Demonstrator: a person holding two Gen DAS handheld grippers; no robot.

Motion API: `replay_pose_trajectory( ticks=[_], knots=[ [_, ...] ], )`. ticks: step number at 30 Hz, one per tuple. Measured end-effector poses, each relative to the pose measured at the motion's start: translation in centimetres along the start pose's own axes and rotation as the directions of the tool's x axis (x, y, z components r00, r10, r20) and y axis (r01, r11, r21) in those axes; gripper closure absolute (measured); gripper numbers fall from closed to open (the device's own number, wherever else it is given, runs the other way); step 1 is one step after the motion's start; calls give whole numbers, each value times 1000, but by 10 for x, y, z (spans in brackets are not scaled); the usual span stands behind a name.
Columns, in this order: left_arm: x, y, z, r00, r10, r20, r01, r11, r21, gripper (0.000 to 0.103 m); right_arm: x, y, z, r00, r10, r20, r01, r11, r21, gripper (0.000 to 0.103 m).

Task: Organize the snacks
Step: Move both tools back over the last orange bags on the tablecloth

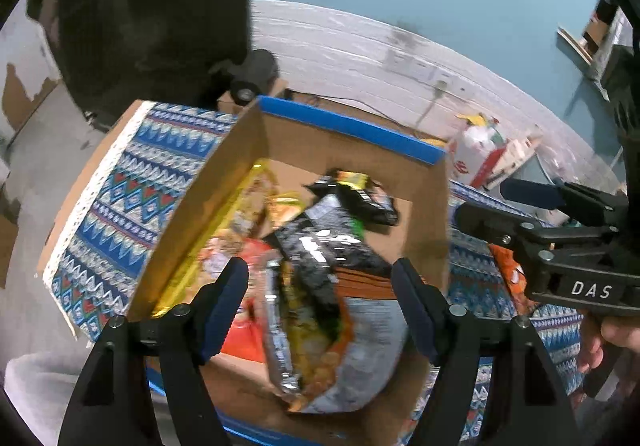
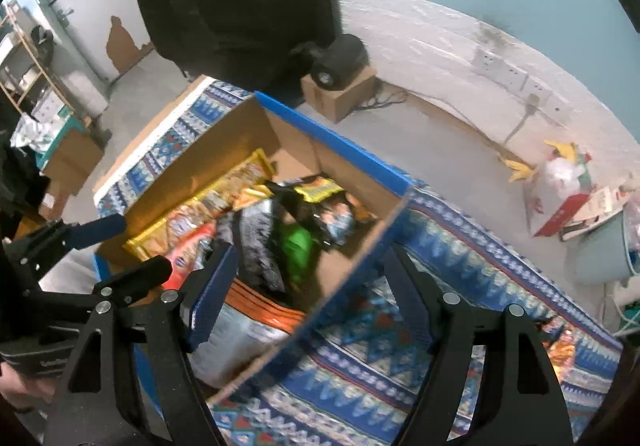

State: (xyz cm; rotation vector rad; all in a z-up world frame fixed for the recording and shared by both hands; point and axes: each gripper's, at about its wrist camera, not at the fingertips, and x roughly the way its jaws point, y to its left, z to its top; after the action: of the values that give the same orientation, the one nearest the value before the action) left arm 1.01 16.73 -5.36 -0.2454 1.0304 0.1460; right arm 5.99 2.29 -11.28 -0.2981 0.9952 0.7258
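Box: open brown cardboard box with blue-taped rim (image 1: 352, 126) sits on the blue patterned cloth surface (image 1: 132, 182).
Snacks: silver-and-black crinkled snack bag (image 1: 340, 302) lies inside, yellow packets (image 1: 240, 214) at nine o'clock, black packet (image 1: 368, 198) at twelve.
Left hand-held gripper (image 1: 320, 310): wide open above the bag, gripping nothing.
Right hand-held gripper (image 2: 316, 294): wide open, straddling the box's wall, empty.

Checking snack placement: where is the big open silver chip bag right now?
The big open silver chip bag lies inside the blue-edged cardboard box, at its near end, on top of the other packets; in the left wrist view it sits just beyond the open left claw.
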Motion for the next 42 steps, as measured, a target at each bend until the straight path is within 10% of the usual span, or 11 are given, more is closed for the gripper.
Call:
replay_pose_trajectory(
  ticks=[25,42],
  knots=[
    [30,-134,2,998,-28,-47,37,979,198,23,-57,-146,-67,988,-155,3,150,965,215,20],
    [99,-202,7,983,-64,-170,103,968,227,23,-35,-261,-127,954,-256,-158,300,850,433,19]
  ],
)
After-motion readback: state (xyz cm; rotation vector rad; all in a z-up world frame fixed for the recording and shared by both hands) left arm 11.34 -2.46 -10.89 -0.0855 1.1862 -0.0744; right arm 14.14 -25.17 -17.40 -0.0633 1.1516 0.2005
